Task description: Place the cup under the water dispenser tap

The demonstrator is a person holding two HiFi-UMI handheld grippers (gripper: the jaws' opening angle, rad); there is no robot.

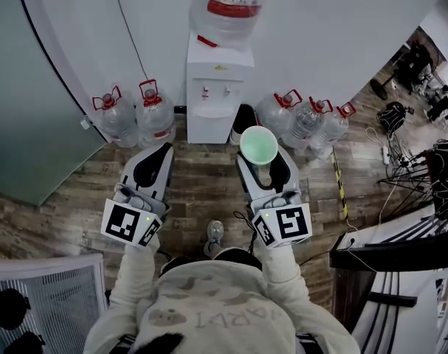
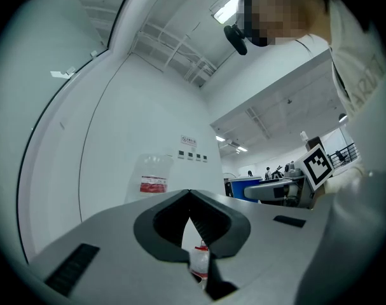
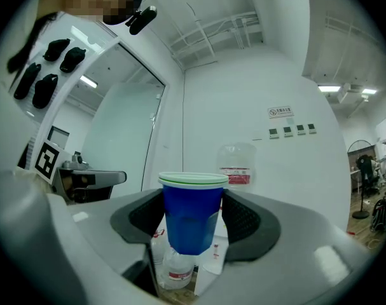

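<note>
A blue cup (image 3: 193, 215) with a pale green inside (image 1: 259, 144) stands upright in my right gripper (image 1: 262, 161), whose jaws are shut on its sides. The white water dispenser (image 1: 218, 94) stands against the wall ahead, a big bottle (image 1: 231, 6) on top and two small taps (image 1: 215, 92) on its front. The cup is held short of the dispenser, a little to its right. My left gripper (image 1: 151, 167) is level with the right one, to the left of the dispenser; its jaws (image 2: 191, 218) meet at the tips with nothing between them.
Water jugs with red caps stand on the wood floor both sides of the dispenser: two at the left (image 1: 135, 116), several at the right (image 1: 305, 120). A glass partition (image 1: 32, 109) runs along the left. A desk edge (image 1: 386, 253) and cables lie at the right.
</note>
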